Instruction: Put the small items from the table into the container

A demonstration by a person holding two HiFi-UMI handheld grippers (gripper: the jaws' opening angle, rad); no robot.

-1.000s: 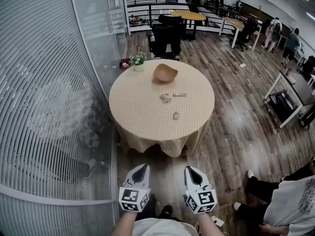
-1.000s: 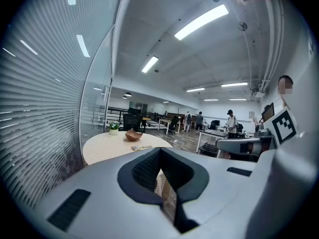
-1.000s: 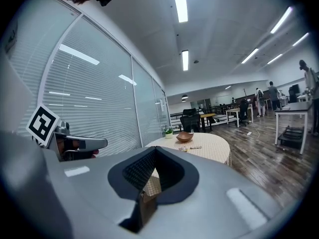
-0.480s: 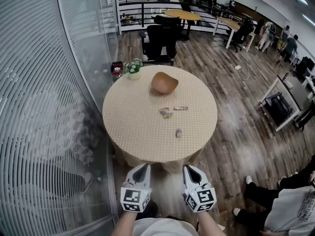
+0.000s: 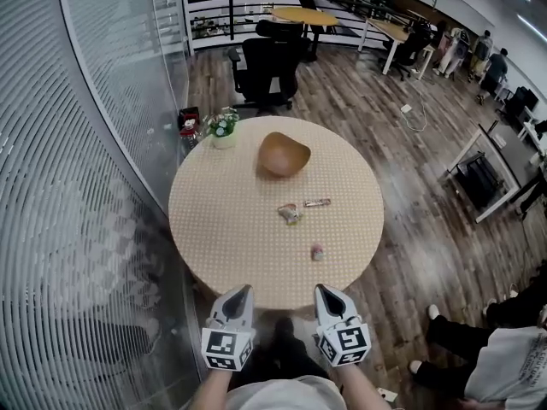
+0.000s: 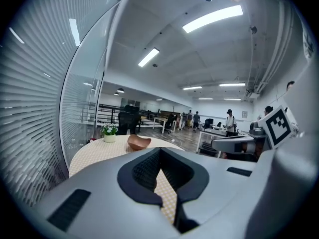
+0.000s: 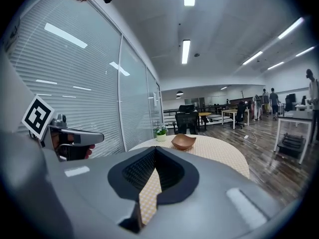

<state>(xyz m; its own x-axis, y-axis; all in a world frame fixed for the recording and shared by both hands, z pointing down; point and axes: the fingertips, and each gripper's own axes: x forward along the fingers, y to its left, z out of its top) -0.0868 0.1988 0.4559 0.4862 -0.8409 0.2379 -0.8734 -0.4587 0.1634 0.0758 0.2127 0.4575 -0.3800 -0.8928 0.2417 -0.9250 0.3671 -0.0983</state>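
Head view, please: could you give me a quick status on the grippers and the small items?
Left gripper shut, empty; right gripper shut, empty. Three small items on table, outside bowl. Nothing in the way.

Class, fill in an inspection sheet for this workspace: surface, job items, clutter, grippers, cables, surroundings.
Surface: round table, checked cloth.
Job's things: three small items loose near centre; wooden bowl beyond, looks empty.
Clutter: potted plant at far edge.
Grippers: left hand-held gripper and right hand-held gripper shut, empty, at near edge.
Cables: white cable on floor.
Surroundings: glass wall, office chair, people at far desks.
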